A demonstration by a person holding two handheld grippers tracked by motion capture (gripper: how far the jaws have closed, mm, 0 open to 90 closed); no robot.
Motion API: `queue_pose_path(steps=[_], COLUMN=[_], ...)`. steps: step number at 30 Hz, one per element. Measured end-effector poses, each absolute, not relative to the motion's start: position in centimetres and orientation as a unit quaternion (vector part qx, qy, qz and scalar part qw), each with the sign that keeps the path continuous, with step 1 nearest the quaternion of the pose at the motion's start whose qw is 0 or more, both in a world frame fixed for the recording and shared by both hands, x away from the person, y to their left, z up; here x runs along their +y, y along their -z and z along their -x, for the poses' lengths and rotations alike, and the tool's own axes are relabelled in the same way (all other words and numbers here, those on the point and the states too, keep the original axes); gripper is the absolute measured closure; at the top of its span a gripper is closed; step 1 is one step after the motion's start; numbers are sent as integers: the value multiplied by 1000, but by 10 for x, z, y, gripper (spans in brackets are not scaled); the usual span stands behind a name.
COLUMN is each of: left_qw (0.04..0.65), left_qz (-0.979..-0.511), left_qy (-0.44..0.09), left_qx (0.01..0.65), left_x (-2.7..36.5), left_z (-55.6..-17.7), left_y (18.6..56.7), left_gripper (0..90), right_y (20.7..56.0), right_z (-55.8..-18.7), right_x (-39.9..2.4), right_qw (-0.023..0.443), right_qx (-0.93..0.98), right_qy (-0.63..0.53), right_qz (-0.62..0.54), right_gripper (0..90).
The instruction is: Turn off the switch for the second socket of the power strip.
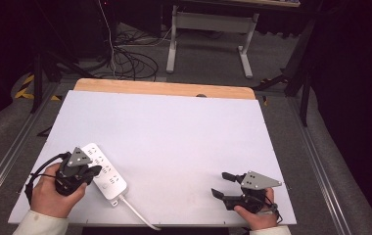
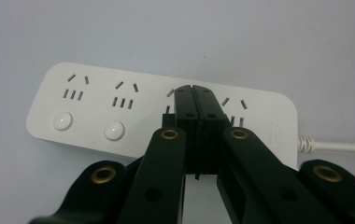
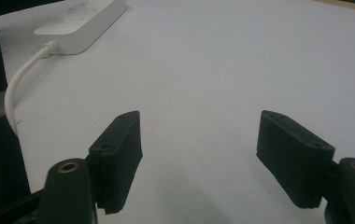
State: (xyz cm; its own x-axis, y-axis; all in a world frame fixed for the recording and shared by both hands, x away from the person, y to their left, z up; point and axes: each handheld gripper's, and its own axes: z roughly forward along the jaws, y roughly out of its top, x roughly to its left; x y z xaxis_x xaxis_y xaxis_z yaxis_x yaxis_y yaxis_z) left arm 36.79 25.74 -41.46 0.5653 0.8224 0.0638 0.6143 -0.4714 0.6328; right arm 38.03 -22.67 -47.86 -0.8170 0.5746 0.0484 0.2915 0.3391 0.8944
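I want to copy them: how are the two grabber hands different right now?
The left gripper has its jaws pressed shut; the right gripper has them wide apart. The left gripper sits over the white power strip; the right gripper is over bare table. Both are black and hand-held.

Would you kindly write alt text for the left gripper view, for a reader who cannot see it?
The left tongs, jaws closed together, are poised over the top face of a white power strip lying on a pale table. The strip shows rows of sockets and two round buttons, with its white cord leaving to the right.
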Motion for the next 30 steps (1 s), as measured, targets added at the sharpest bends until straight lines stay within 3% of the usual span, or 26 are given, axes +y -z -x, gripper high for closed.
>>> queue_pose_path(steps=[7,23,30], left_qw=[289,343,360], left_qz=[-840,-840,-836], left_qy=[-177,-190,-196], left_qx=[424,374,365], left_x=[258,259,260], left_z=[-367,-366,-365], left_y=[413,408,408], left_gripper=[897,480,393], right_y=[479,480,480], right_z=[-381,-381,-381], right_x=[-227,-227,-227], right_qw=[139,136,137], right_qx=[807,807,807], right_qy=[-507,-507,-506], right_qz=[-269,-272,-271], right_gripper=[313,314,316])
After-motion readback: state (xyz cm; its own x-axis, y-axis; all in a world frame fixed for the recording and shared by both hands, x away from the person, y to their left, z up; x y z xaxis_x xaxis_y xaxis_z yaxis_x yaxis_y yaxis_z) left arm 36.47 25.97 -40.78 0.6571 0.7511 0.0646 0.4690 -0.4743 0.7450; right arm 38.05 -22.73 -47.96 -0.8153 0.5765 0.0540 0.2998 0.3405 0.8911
